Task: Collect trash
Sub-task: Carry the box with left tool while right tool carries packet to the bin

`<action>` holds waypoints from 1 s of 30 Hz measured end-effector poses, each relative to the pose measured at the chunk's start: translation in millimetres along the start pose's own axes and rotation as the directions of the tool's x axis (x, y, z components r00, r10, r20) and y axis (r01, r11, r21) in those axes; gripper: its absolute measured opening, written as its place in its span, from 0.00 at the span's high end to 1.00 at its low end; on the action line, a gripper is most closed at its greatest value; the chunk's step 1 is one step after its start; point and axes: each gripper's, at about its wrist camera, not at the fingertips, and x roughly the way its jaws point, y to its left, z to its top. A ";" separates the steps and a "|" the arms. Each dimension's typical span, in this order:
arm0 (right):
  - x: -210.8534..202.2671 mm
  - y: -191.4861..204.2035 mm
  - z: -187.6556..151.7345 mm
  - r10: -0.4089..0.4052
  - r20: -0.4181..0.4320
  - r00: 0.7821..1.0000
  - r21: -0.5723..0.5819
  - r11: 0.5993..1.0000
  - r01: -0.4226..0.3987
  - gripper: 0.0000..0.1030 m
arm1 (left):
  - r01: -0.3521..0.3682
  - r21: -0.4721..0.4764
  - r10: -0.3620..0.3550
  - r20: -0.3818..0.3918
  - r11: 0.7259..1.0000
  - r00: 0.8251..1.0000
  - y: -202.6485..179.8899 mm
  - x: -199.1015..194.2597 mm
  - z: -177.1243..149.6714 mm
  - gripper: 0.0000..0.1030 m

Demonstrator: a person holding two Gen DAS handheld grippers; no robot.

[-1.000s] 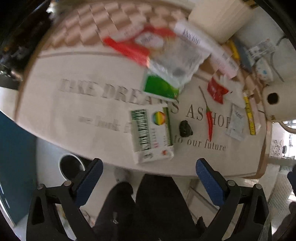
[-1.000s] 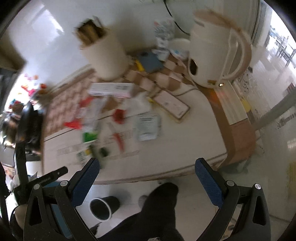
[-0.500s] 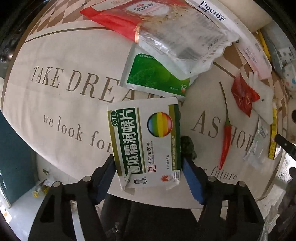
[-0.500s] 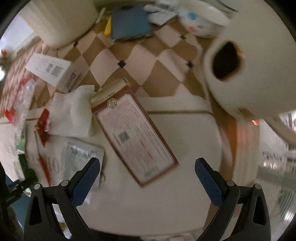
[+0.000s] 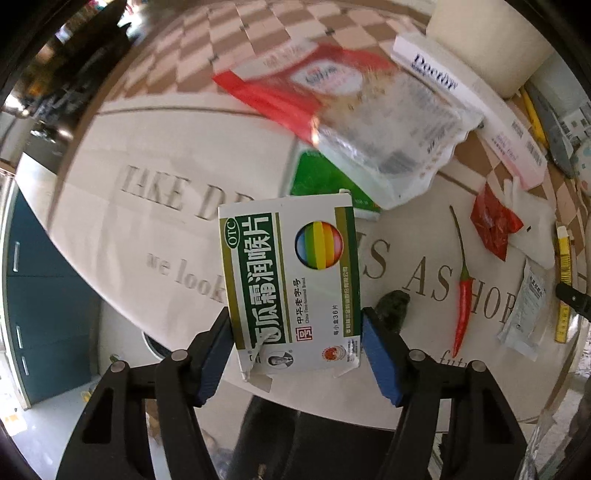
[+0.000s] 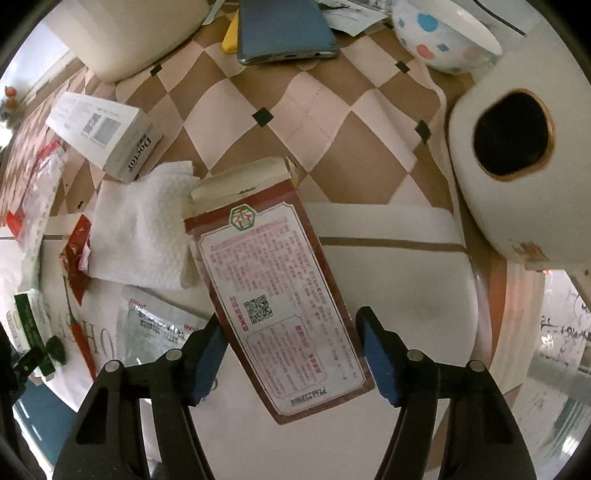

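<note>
My left gripper (image 5: 295, 350) is shut on a white and green medicine box (image 5: 291, 280), both blue pads against its sides, and holds it lifted above the table. My right gripper (image 6: 291, 354) stands around a flat brown and pink packet (image 6: 280, 295) on the table. Its left pad touches the packet's edge and its right pad is close beside the other edge. More trash lies around: a red snack bag (image 5: 332, 92), a green sachet (image 5: 317, 177), a red chilli (image 5: 463, 291), a red wrapper (image 5: 495, 221), a white tissue (image 6: 144, 229) and a silver sachet (image 6: 151, 332).
A white "Doctor" box (image 6: 107, 136), a phone (image 6: 284, 29), a spotted bowl (image 6: 447, 37) and a large white kettle (image 6: 517, 155) stand at the back and right. A cream container (image 6: 129, 33) is at the back left. A bin (image 5: 155, 343) shows below the table edge.
My left gripper has closed on the medicine box and lifted it off the table. My right gripper has come down over the brown packet and narrowed around it.
</note>
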 end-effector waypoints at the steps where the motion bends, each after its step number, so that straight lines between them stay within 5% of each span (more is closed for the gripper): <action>1: -2.7 -2.7 -1.7 0.002 0.007 1.000 0.001 1.000 -0.002 0.33 | -0.008 -0.002 0.008 0.021 1.000 1.000 4.4 -6.5 0.0 0.38; 10: -56.6 32.0 -31.5 0.070 0.136 0.988 -0.033 0.997 -0.066 0.37 | -0.027 -0.039 0.035 0.234 0.999 0.972 32.8 -72.4 -21.3 0.38; 17: -123.7 133.2 -67.4 0.161 0.233 0.959 -0.154 0.980 -0.127 0.38 | -0.019 -0.137 0.065 0.346 0.990 0.936 129.3 -82.9 -33.2 0.38; 24: -119.3 271.2 -136.0 0.246 0.177 0.953 -0.371 0.913 -0.167 0.38 | -0.008 -0.354 0.115 0.281 0.935 0.953 252.1 -54.6 -99.8 0.38; 30: -68.2 411.5 -219.8 0.284 0.020 0.959 -0.581 0.783 -0.220 0.38 | -0.033 -0.567 0.130 0.132 0.823 0.983 378.2 19.3 -172.1 0.38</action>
